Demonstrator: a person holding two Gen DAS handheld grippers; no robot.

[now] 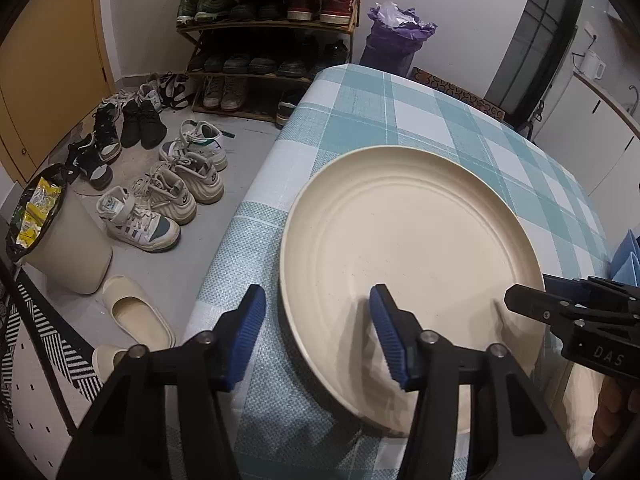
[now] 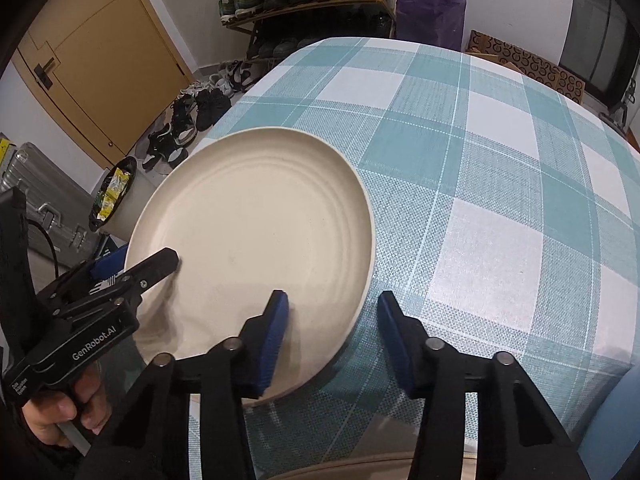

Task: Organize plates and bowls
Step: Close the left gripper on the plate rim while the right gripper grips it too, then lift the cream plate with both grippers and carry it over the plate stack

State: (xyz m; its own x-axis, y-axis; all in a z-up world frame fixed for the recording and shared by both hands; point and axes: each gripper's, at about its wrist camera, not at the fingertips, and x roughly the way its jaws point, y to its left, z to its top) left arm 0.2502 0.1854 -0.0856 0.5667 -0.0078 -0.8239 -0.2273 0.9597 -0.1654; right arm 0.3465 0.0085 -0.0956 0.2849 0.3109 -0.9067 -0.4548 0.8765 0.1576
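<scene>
A large cream plate [image 1: 412,256] lies on the teal checked tablecloth, overhanging the near table edge; it also shows in the right wrist view [image 2: 256,232]. My left gripper [image 1: 318,336] is open, straddling the plate's near left rim, one blue pad over the plate and one outside it. My right gripper [image 2: 334,338] is open, straddling the plate's near right rim the same way. Each gripper shows in the other's view: the right gripper [image 1: 560,312] at the right and the left gripper [image 2: 120,276] at the left. No bowls are in view.
The tablecloth-covered table [image 2: 480,160] stretches away behind the plate. On the floor to the left are a cream bin [image 1: 60,240], several shoes [image 1: 176,184] and a shoe rack [image 1: 264,32]. A purple bag [image 2: 432,4] stands beyond the table.
</scene>
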